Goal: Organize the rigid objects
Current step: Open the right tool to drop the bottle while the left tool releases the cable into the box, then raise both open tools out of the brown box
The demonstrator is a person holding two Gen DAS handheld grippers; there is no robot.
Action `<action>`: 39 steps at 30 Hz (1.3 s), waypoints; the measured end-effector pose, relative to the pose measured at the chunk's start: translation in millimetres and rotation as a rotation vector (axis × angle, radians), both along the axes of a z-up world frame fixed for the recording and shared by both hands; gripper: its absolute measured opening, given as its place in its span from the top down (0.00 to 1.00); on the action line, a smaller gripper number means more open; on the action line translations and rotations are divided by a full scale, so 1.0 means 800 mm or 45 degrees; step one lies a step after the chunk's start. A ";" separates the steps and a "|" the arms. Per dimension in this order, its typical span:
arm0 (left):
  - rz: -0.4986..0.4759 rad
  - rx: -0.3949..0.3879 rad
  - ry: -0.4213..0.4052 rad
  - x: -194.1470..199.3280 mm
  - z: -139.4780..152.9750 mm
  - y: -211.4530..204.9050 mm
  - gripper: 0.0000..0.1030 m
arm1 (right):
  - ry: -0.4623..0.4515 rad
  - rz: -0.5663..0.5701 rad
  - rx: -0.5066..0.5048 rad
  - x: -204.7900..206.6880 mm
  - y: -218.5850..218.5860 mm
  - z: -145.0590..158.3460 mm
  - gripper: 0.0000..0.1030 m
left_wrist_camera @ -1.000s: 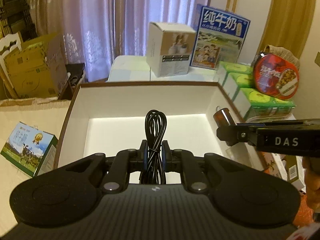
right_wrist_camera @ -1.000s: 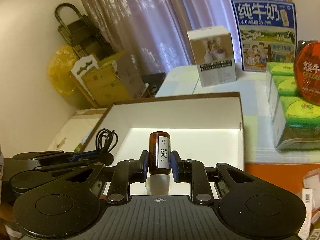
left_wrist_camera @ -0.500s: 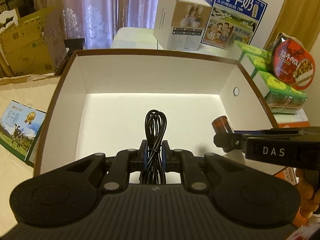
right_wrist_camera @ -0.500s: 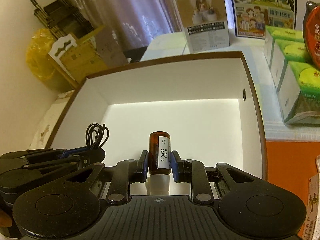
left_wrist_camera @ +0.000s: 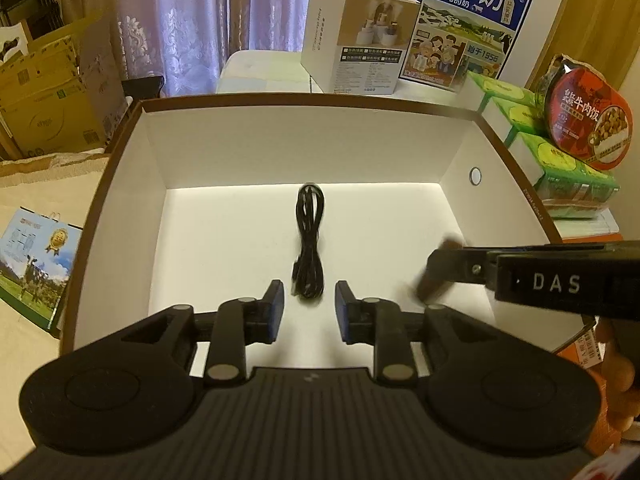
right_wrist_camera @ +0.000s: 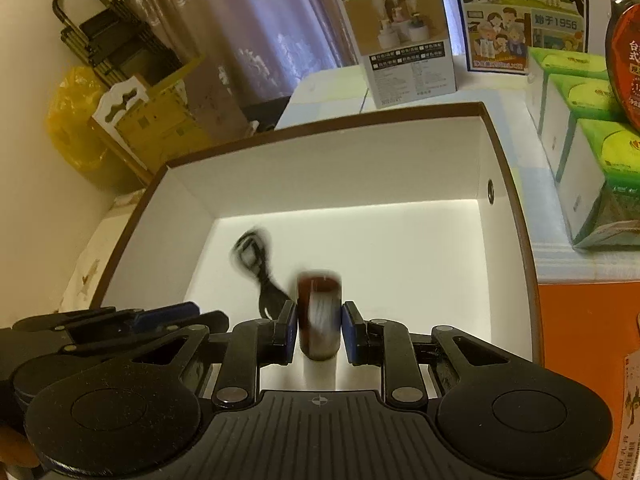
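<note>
over the white brown-rimmed cardboard box (left_wrist_camera: 120, 184), both grippers are pitched downward. the left gripper (left_wrist_camera: 309, 308), fingers just opened, is empty; the coiled black cable (left_wrist_camera: 309, 244) lies on the box floor. the right gripper (right_wrist_camera: 319, 330) is seen clamped on the blurred brown glass bottle (right_wrist_camera: 319, 312) only from its own view.

A coiled black cable (left_wrist_camera: 308, 248) lies on the white box (left_wrist_camera: 280, 148) floor; the amber bottle (right_wrist_camera: 319, 312) (blurred) stands upright.
</note>
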State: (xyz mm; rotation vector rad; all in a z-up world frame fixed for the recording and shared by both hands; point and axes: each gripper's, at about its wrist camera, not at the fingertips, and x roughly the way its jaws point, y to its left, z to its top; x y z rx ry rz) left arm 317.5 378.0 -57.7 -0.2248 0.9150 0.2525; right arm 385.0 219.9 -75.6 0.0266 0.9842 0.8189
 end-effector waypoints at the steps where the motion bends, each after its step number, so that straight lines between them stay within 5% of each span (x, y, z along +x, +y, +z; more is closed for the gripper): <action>1: 0.001 0.003 -0.003 -0.001 0.001 0.000 0.75 | -0.004 -0.004 -0.005 0.000 0.001 0.001 0.80; 39: -0.004 0.058 -0.065 -0.038 0.034 -0.028 0.70 | -0.082 -0.012 0.027 -0.037 -0.030 0.022 0.65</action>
